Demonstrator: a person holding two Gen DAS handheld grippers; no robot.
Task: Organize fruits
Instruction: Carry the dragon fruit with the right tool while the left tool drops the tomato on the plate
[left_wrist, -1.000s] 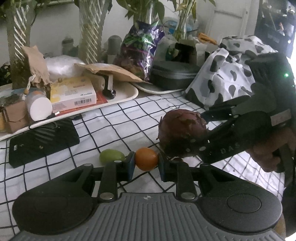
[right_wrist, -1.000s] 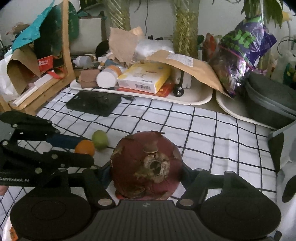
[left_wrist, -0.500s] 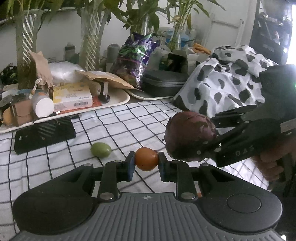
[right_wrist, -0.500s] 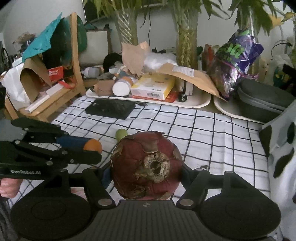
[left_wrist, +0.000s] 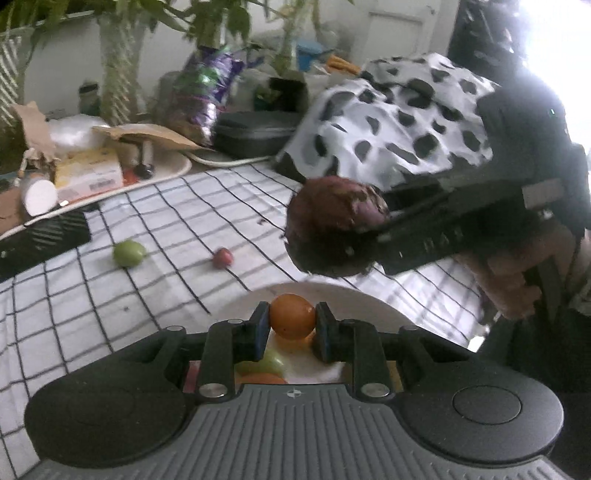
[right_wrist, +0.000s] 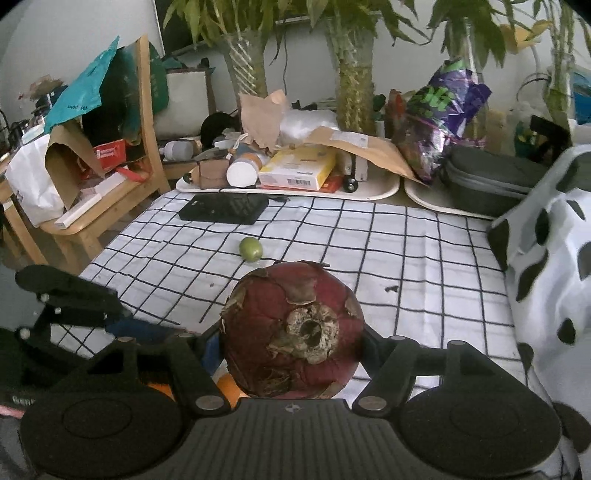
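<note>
My left gripper (left_wrist: 291, 330) is shut on a small orange fruit (left_wrist: 291, 316) and holds it over a white plate (left_wrist: 354, 292). Green and orange fruit lie on the plate, partly hidden by the fingers. My right gripper (right_wrist: 291, 354) is shut on a big dark red round fruit (right_wrist: 288, 314) with flaky skin. That fruit (left_wrist: 332, 225) hangs above the plate's far right edge in the left wrist view. A green fruit (left_wrist: 128, 253) and a small red fruit (left_wrist: 222, 257) lie loose on the checked cloth (right_wrist: 388, 258). The left gripper's fingers (right_wrist: 85, 299) show at the lower left of the right wrist view.
A black flat case (right_wrist: 223, 208) lies at the cloth's far edge. Behind it stand trays (right_wrist: 380, 192) of boxes and paper bags, plants and a grey pouch (right_wrist: 487, 177). A cow-print cloth (left_wrist: 399, 122) rises on the right, and a wooden chair (right_wrist: 122, 177) stands to the left.
Both grippers have drawn back from the middle of the cloth with their fruit. The white plate has come into view under the left gripper. The green fruit lies farther off, and a small red fruit shows.
</note>
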